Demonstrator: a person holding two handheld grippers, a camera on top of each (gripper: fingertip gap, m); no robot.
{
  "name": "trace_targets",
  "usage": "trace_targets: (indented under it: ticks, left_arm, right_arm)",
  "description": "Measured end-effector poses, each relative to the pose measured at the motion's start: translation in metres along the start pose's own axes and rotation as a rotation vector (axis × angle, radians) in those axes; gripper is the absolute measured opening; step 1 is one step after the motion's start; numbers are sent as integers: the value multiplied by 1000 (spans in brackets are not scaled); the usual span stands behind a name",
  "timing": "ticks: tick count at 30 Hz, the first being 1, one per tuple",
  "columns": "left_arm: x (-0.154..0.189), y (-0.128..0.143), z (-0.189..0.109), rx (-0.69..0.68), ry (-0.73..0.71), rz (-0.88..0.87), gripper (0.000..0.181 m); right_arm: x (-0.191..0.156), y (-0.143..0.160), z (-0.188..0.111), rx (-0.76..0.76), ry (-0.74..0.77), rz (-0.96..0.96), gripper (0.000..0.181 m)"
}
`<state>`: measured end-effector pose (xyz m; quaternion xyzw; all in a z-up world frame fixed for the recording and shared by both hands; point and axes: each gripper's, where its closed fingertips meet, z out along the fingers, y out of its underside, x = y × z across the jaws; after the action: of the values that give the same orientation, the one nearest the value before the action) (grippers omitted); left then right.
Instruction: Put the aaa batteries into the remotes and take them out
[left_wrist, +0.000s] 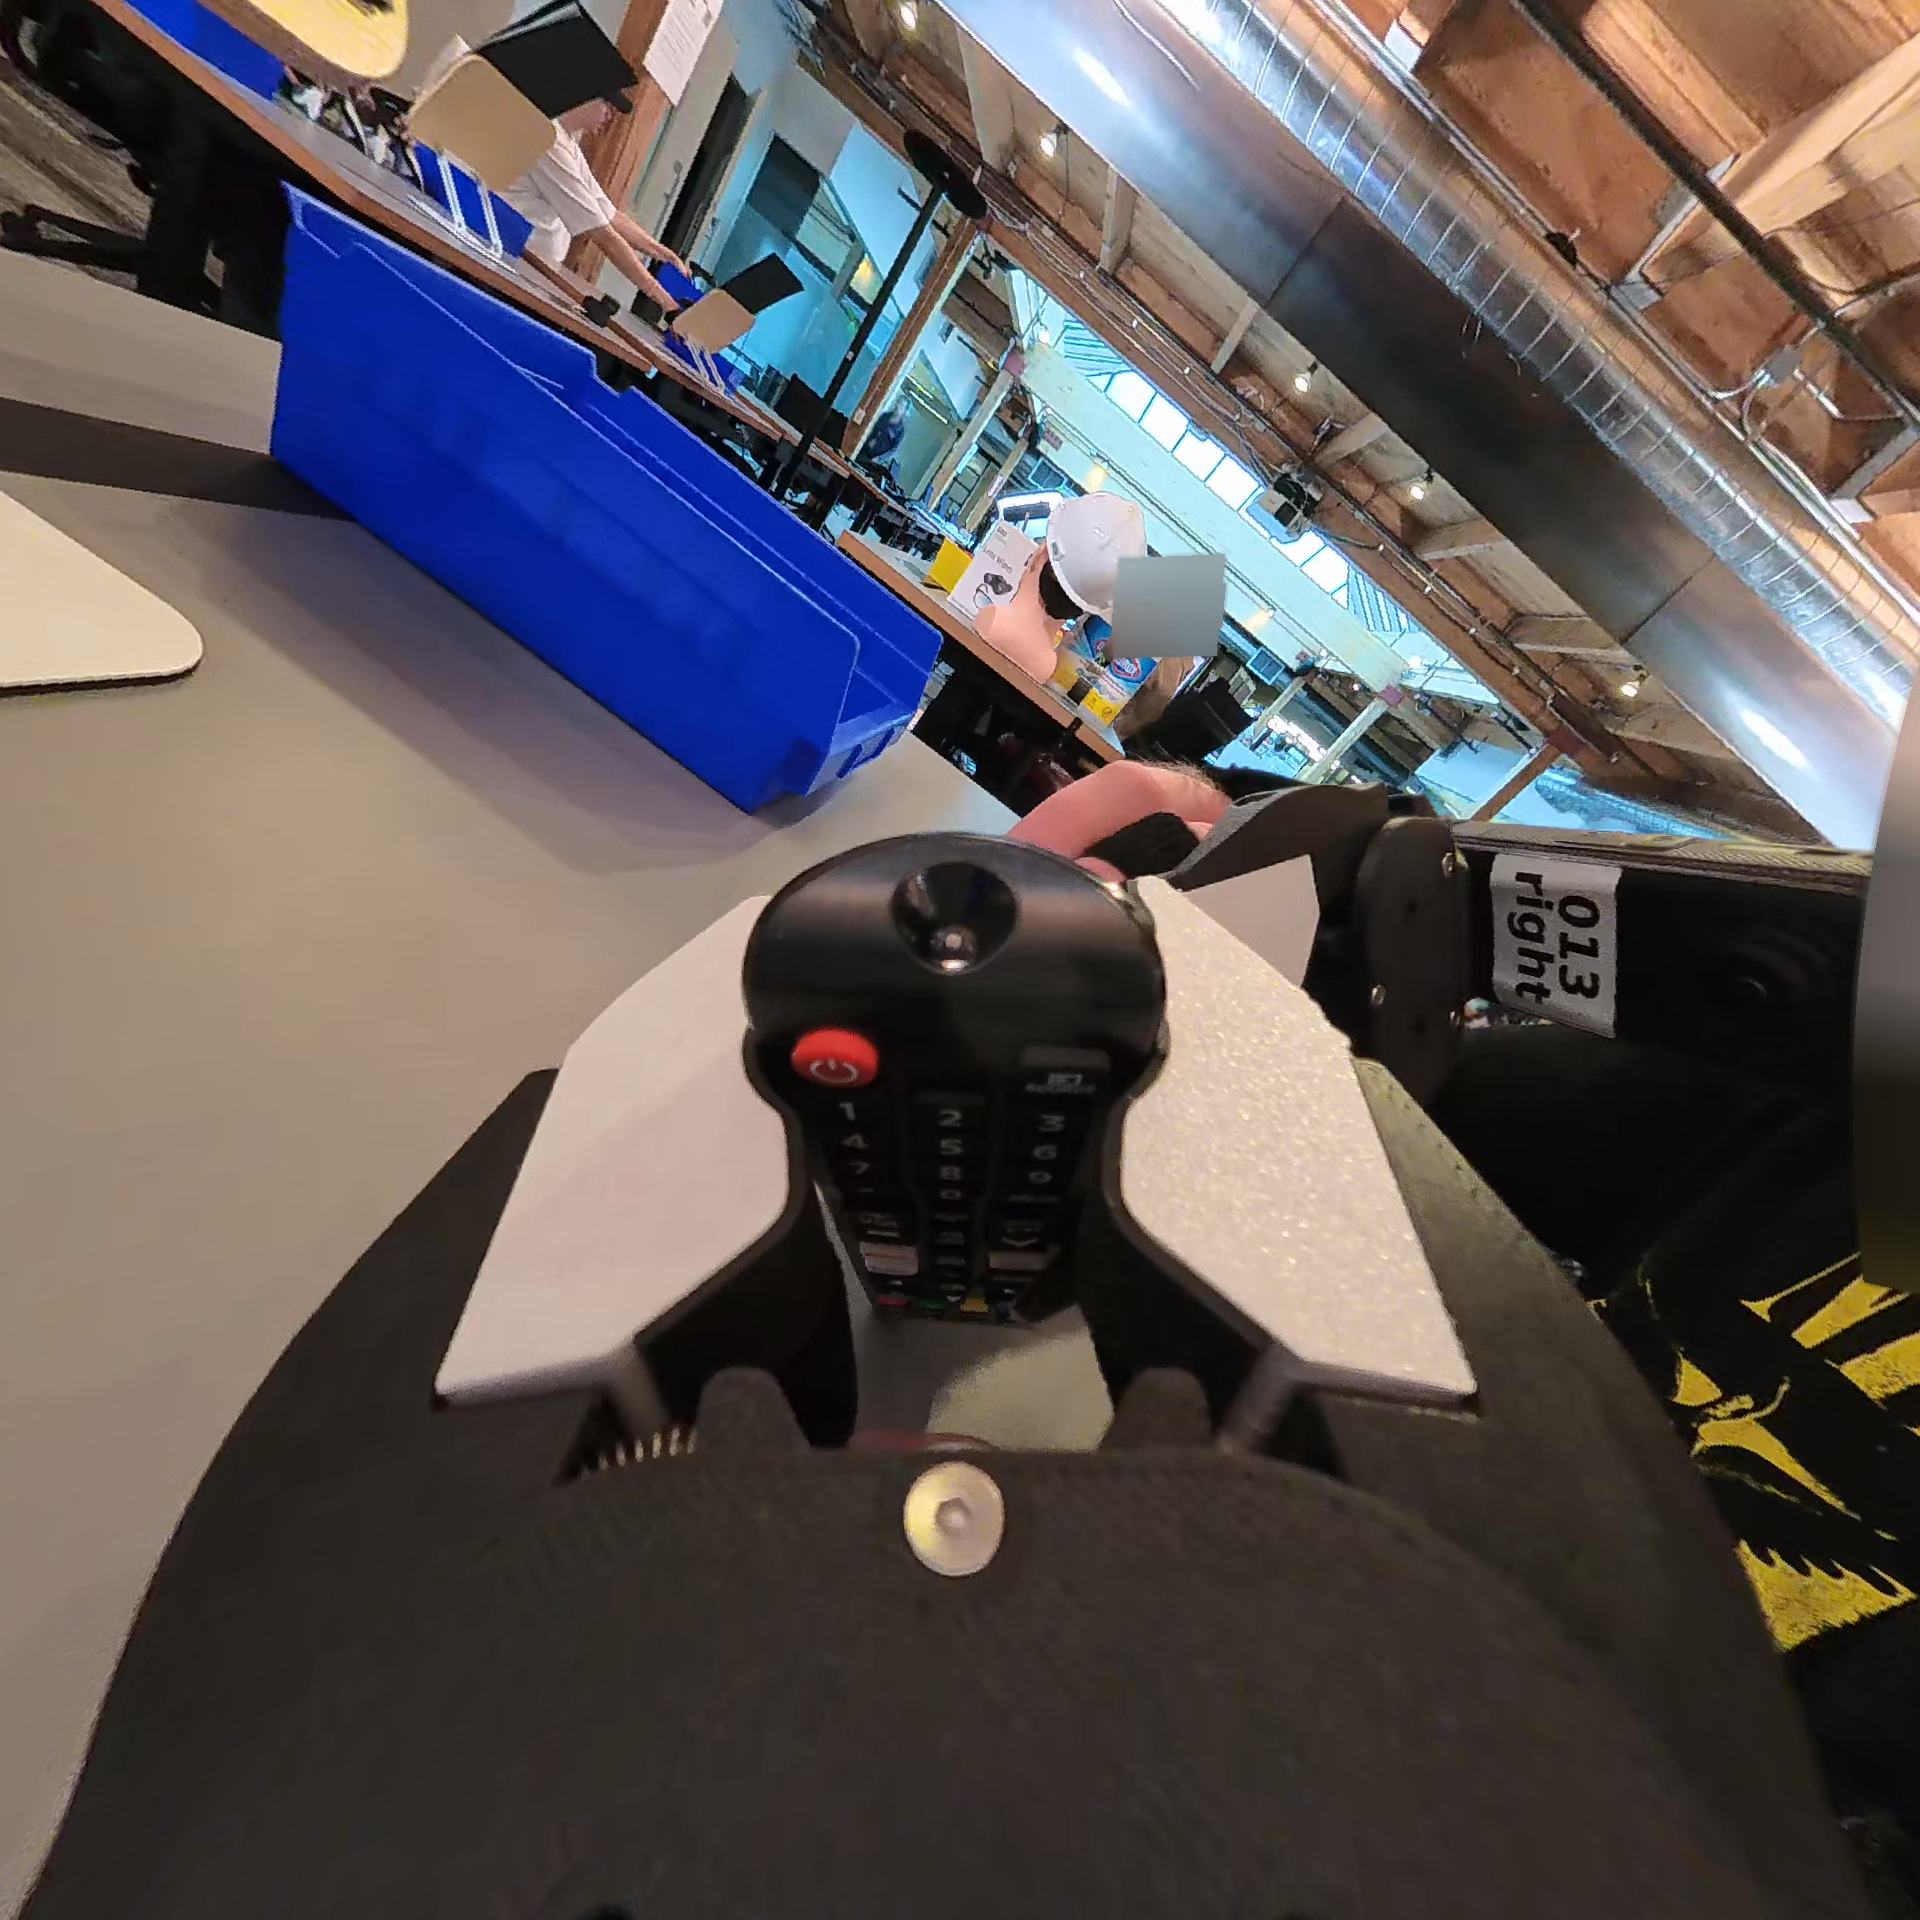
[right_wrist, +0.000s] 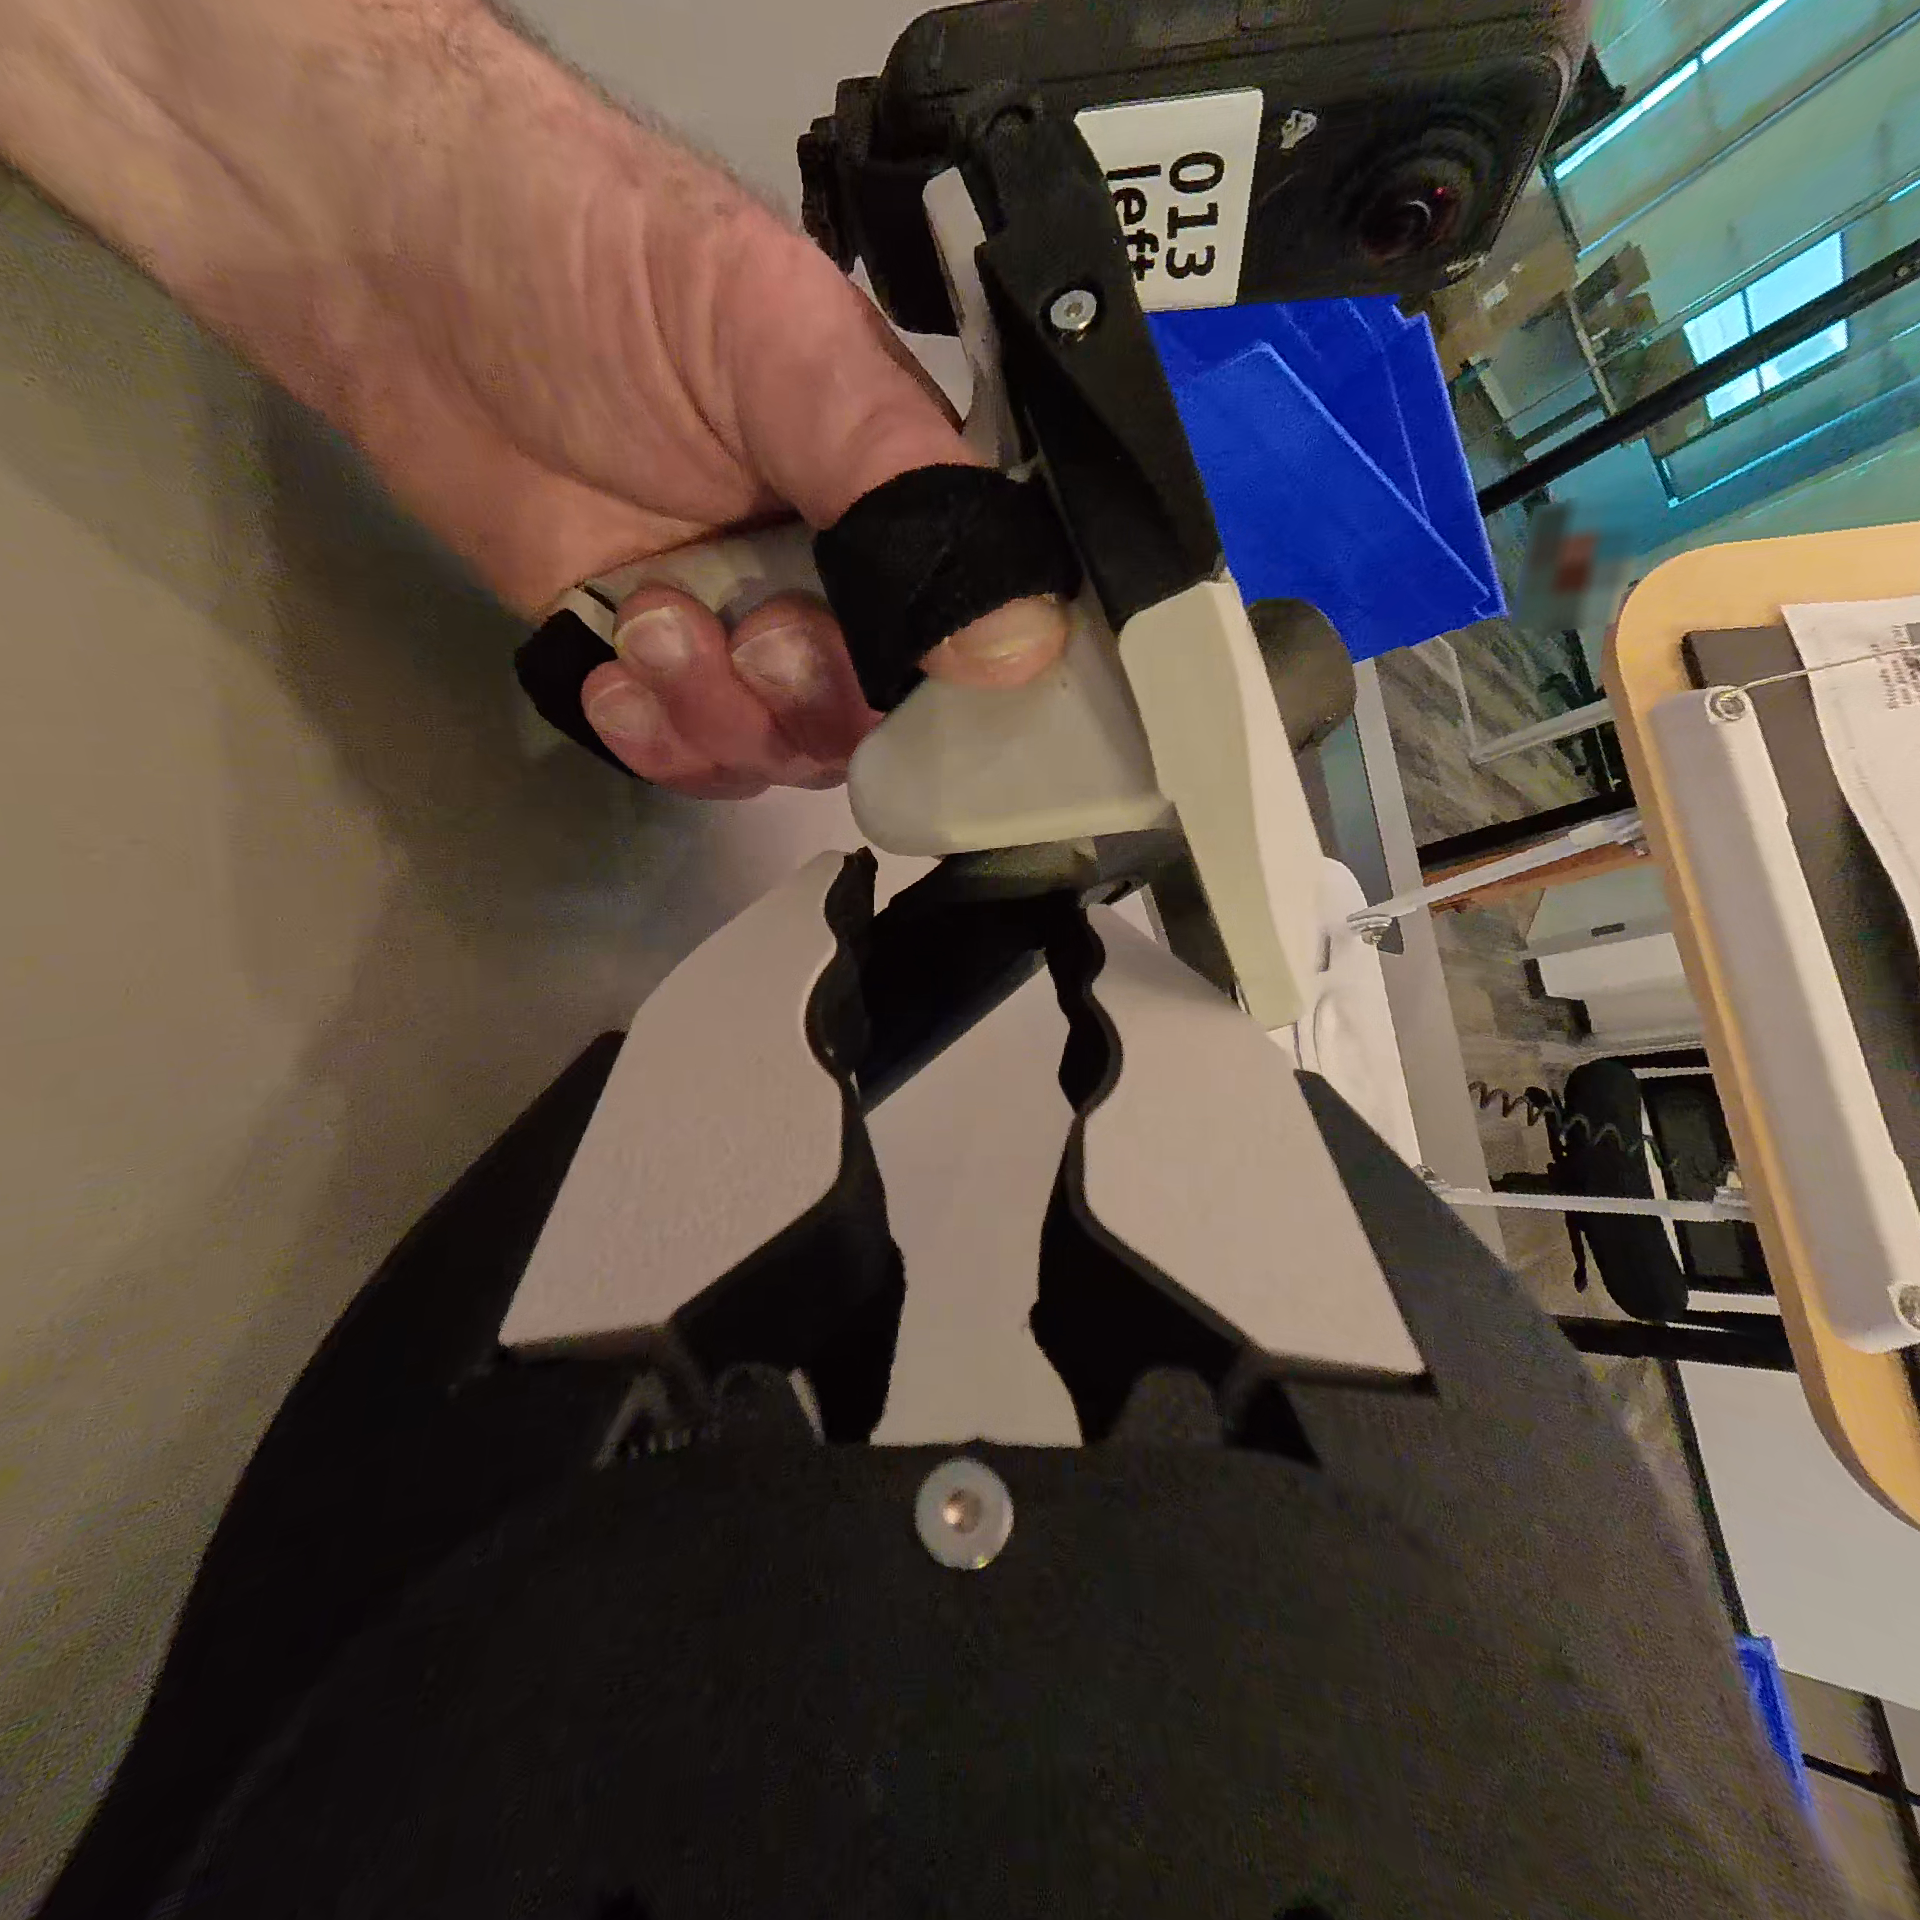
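Note:
My left gripper (left_wrist: 951, 987) is shut on a black remote (left_wrist: 951, 1143), gripping its sides. The remote lies button side up, its red power button near the far end. It is held above the grey table (left_wrist: 260, 935). My right gripper (right_wrist: 961, 925) comes in from the side. Its jaws are closed on a flat black piece (right_wrist: 935, 997) at the remote's underside; I cannot tell if it is the battery cover. The right gripper's black body (left_wrist: 1455, 935) shows past the remote. A hand (right_wrist: 520, 364) holds the left gripper, and one of its white fingers (right_wrist: 1226, 790) shows. No batteries are visible.
A blue bin (left_wrist: 582, 540) stands on the table behind the remote and also shows in the right wrist view (right_wrist: 1340, 468). A white pad (left_wrist: 73, 623) lies at the left. A wood-edged table (right_wrist: 1662, 1039) with a white device stands at the right. People work at far tables.

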<state>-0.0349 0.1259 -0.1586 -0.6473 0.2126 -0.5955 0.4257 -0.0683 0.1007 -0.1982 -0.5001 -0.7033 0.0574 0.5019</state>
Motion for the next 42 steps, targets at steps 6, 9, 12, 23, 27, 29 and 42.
trace_targets:
  ticks: [6,9,12,23,27,29,42]
  left_arm:
    - [-2,1,0,-2,3,9,59]
    - [-4,0,1,10,8,-17,59]
    - [-5,3,3,-2,21,-40,59]
    - [-9,3,7,-3,30,-43,59]
    - [-10,2,5,7,48,-56,59]
    - [-12,-2,1,19,53,-52,59]
    - [-11,-3,4,33,61,-62,59]
  right_arm:
    - [-1,1,1,-15,-10,17,34]
    - [-1,1,2,-51,-14,7,33]
    - [-3,2,2,-67,-43,10,34]
    - [-2,9,2,-83,-42,12,34]
    - [-2,7,3,-48,-45,39,35]
    - [-5,5,7,0,-70,101,44]
    - [2,-1,12,34,69,59,45]
